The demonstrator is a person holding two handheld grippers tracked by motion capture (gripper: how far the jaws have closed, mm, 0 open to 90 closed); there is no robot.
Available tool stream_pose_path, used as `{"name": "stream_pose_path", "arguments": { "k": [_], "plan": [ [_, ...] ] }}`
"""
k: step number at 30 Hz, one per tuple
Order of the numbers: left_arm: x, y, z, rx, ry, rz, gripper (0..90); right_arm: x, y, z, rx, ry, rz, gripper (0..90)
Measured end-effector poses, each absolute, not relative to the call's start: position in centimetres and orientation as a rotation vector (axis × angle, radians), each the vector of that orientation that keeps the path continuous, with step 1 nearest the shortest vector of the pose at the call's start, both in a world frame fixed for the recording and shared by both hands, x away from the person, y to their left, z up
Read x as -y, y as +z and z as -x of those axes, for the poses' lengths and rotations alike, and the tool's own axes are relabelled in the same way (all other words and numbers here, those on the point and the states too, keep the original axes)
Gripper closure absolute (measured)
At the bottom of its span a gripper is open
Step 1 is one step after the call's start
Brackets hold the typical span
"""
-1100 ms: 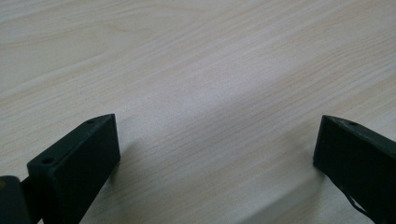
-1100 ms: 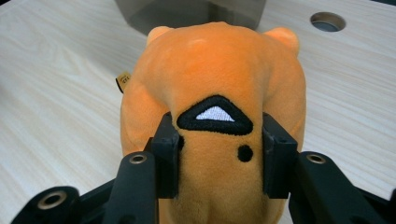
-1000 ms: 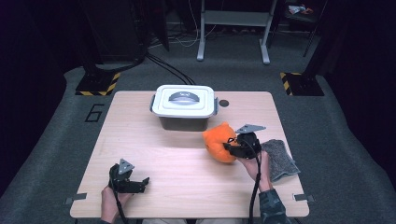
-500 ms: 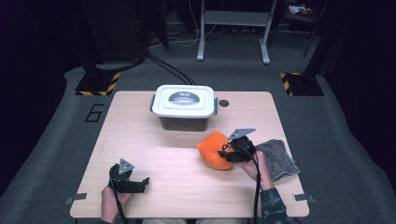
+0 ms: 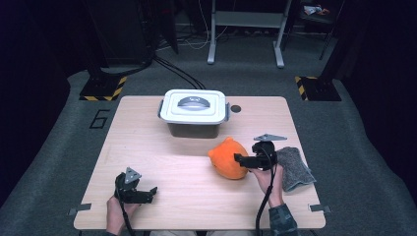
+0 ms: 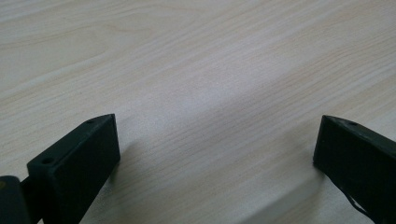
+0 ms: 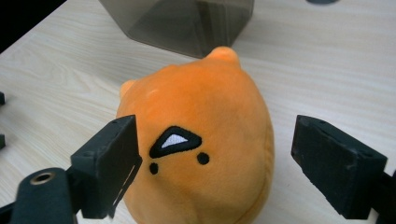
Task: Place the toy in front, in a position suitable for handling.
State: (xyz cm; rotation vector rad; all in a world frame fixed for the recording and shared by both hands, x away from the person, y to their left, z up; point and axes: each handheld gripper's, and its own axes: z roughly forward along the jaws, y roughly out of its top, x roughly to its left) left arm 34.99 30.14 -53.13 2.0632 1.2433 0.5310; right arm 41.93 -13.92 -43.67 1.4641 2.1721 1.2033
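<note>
The round orange plush toy [image 7: 201,154] lies on the pale wooden table [image 5: 162,162], towards its right edge and in front of the lidded grey plastic box [image 5: 194,112]. The right tool [image 5: 241,158] has just been opening; its jaws stand apart on either side of the toy, not pressing it. Draw straight back without snagging the plush. The left tool [image 5: 150,191] rests spread near the front-left corner.
</note>
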Motion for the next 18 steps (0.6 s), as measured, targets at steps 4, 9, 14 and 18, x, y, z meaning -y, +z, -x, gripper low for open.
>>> {"name": "stream_pose_path", "arguments": {
  "k": [4,9,14,18],
  "plan": [
    [-30.1,-53.2,-35.0,-1.244,0.534,-2.060,0.1,13.4,-44.5,-41.9,-2.160,1.205,-1.533,13.3],
    [-30.1,-53.1,-35.0,-1.243,0.533,-2.062,0.1,12.9,-45.2,-42.0,-2.176,1.177,-1.552,19.9],
    [-30.1,-53.1,-35.0,-1.244,0.531,-2.064,0.1,13.4,-46.3,-42.4,-2.183,1.135,-1.596,39.5],
    [-30.1,-53.2,-35.0,-1.244,0.534,-2.061,0.1,13.7,-46.6,-42.3,-2.202,1.138,-1.578,54.4]
  ]
}}
